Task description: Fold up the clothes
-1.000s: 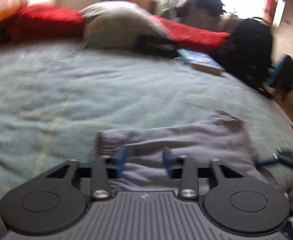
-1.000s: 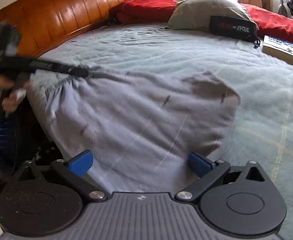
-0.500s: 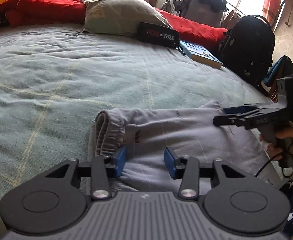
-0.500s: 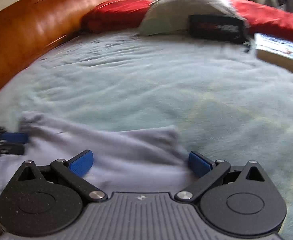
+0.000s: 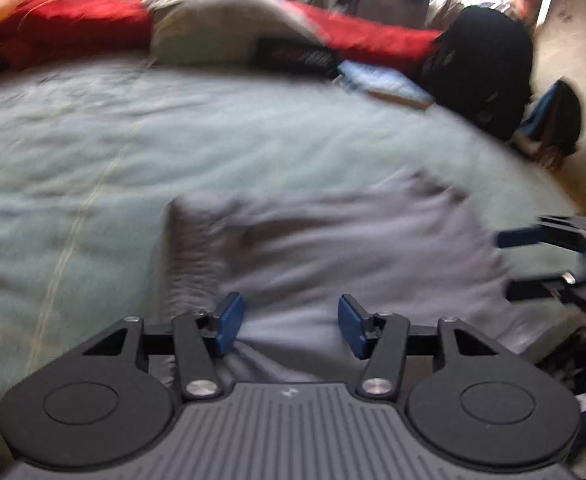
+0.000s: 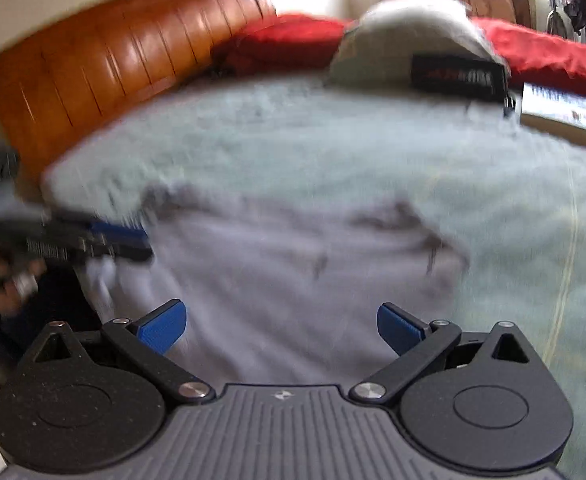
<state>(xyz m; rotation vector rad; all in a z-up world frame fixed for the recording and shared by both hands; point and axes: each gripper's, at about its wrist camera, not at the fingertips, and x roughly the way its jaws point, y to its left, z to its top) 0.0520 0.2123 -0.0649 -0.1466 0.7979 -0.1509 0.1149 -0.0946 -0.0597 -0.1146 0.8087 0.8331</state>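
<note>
home bedroom: bed (image 6: 333,152), wooden headboard (image 6: 105,76), pillows (image 6: 413,36)

Left gripper (image 5: 289,328), right gripper (image 6: 281,326): black linkage arms, blue pads, silver screws, ribbed grey housing.

A bed (image 6: 333,148) covered in pale green is carrying a grey garment (image 6: 293,280) lying near its foot edge, while a grey pillow (image 6: 417,36), red bedding (image 6: 289,40), a black pouch (image 6: 457,76) and a book (image 6: 565,116) are sitting along the head edge.

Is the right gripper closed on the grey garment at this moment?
No. In the right wrist view, the right gripper is wide open, and the grey garment lies flat on the bed between its blue fingertips.
</note>
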